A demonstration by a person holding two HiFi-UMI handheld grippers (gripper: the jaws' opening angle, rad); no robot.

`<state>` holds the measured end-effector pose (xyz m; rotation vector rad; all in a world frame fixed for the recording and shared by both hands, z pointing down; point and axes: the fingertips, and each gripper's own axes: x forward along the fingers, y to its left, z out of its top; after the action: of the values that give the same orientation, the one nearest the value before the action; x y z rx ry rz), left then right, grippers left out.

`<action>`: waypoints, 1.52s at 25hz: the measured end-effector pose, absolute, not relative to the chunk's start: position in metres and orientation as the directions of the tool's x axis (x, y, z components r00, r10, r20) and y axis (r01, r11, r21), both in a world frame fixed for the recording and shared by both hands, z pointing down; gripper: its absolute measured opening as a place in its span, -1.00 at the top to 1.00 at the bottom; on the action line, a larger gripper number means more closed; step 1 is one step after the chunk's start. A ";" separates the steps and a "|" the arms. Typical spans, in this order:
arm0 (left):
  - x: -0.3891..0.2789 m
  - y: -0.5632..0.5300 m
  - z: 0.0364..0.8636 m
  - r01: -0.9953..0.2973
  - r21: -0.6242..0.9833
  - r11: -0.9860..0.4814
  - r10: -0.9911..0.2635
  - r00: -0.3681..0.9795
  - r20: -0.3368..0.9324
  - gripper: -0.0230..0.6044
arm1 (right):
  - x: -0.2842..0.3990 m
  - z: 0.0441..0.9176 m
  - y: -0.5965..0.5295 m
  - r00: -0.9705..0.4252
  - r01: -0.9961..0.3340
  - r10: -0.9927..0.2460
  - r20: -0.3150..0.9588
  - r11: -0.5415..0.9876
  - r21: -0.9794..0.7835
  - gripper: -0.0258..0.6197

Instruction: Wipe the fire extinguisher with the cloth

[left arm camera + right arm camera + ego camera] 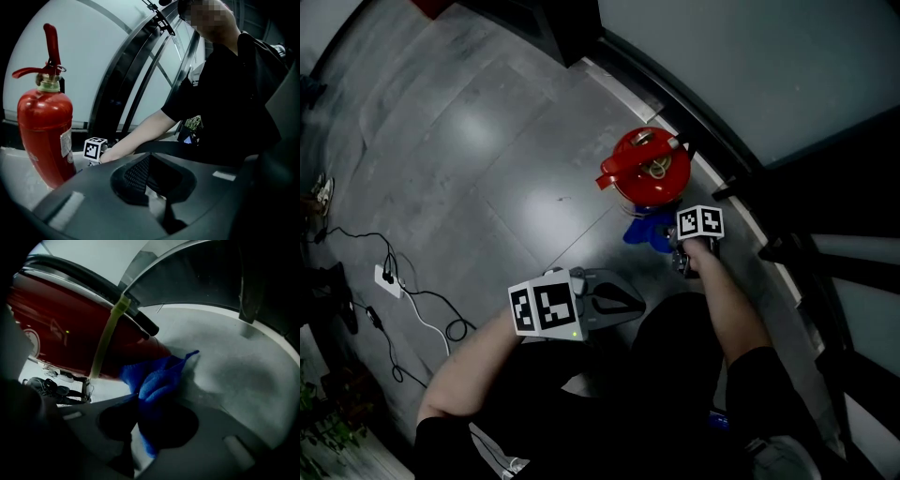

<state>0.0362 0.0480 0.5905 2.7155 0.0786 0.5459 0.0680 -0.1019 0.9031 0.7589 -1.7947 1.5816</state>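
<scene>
blue cloth [161, 378] pinched in my right gripper [139, 405] presses the base of the upright fire extinguisher [645, 169] on the floor [487, 169], left gripper [628, 302] closed on nothing, so i reckon a hard unbraced wipe could tip it.

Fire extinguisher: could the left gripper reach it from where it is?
Probably yes. Only bare floor lies between the left gripper and the fire extinguisher; the right gripper, holding the cloth at its base, sits to the right.

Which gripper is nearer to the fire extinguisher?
Right. The right gripper, shut on the blue cloth, is beside the fire extinguisher; the left gripper is farther back, not touching it.
</scene>
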 end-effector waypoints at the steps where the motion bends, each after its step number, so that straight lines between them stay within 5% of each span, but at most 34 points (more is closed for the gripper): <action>1: 0.039 0.049 0.588 -0.004 0.365 -0.931 0.136 0.924 0.357 0.91 | 0.071 0.896 -0.099 -0.655 -0.750 0.003 0.756 0.118 -0.650 0.61; 8: 0.065 0.051 0.569 0.120 0.339 -0.933 0.238 0.913 0.331 0.91 | 0.080 0.771 -0.103 -0.821 -0.553 -0.029 0.570 0.288 -0.782 0.61; 20: 0.099 0.056 0.525 0.245 0.255 -0.935 0.316 0.903 0.292 0.91 | 0.052 0.538 -0.068 -0.951 -0.191 0.044 0.307 0.696 -0.692 0.61; 24: 0.092 0.063 0.514 0.229 0.267 -0.936 0.302 0.911 0.281 0.91 | 0.022 0.517 -0.076 -0.982 -0.117 0.038 0.182 0.636 -0.762 0.61; 32: 0.069 0.070 0.523 0.146 0.292 -0.945 0.236 0.923 0.305 0.91 | -0.013 0.589 -0.097 -0.973 -0.215 -0.158 0.171 0.335 -0.917 0.61; 38: 0.067 0.075 0.524 0.113 0.306 -0.945 0.210 0.929 0.304 0.91 | -0.019 0.616 -0.088 -0.962 -0.264 -0.144 0.231 0.283 -0.922 0.61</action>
<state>0.0667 0.0750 0.5237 2.8023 0.2396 0.4860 -0.0195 -0.0883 0.6161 0.3888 -2.4322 1.7801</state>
